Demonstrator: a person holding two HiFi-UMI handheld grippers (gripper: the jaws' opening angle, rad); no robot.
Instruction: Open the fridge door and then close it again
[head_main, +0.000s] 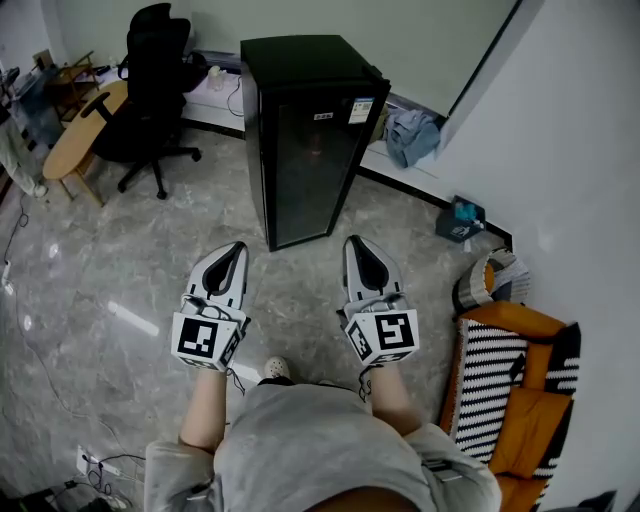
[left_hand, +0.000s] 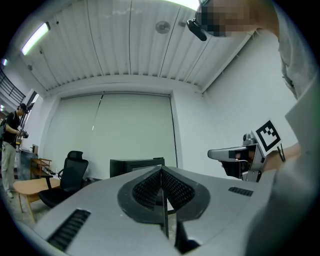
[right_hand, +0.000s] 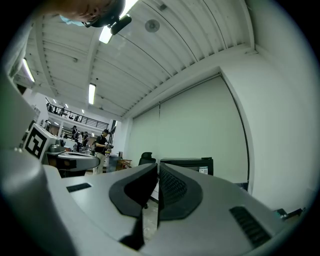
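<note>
The fridge (head_main: 310, 140) stands upright at the upper centre of the head view, door shut, its dark front facing down-frame toward the person. Below it and well apart, the left gripper (head_main: 235, 250) and the right gripper (head_main: 357, 243) hover side by side, each with jaws pressed together on nothing. The fridge's handle can't be made out, and the gripper views show only its top.

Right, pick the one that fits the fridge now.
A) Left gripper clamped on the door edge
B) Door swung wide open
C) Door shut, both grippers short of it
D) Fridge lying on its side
C: the fridge stands upright with its door flush, and the left gripper and right gripper are well short of it, fingers together with nothing between them.
</note>
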